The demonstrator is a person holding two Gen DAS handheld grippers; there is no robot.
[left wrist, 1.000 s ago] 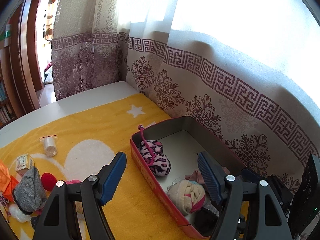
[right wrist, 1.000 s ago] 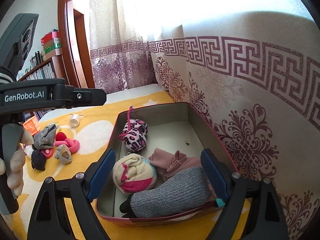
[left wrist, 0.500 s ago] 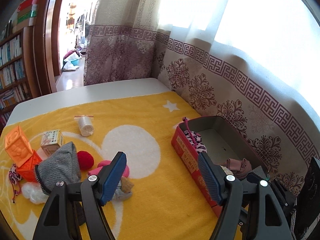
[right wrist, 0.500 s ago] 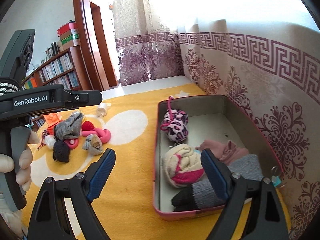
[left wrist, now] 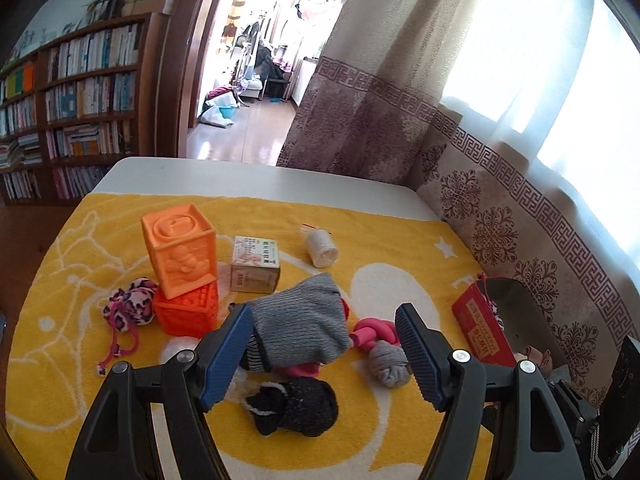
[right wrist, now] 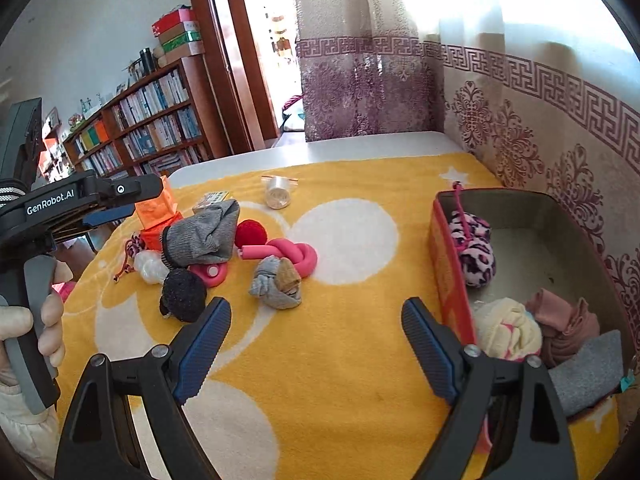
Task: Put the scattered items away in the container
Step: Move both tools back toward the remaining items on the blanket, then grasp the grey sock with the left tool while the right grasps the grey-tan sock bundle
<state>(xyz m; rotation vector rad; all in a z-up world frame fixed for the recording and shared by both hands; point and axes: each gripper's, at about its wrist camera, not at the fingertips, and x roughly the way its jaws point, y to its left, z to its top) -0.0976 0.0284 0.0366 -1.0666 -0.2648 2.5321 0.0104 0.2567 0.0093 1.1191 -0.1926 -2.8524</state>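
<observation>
Though slumped, grey sock [left wrist: 304, 320] lengthwise upward.

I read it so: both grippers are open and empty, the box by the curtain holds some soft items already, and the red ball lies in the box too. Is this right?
One point is wrong: the red ball is not in the box. The right wrist view shows it on the yellow blanket, beside the grey sock. The left gripper and right gripper are indeed open and empty.
</observation>
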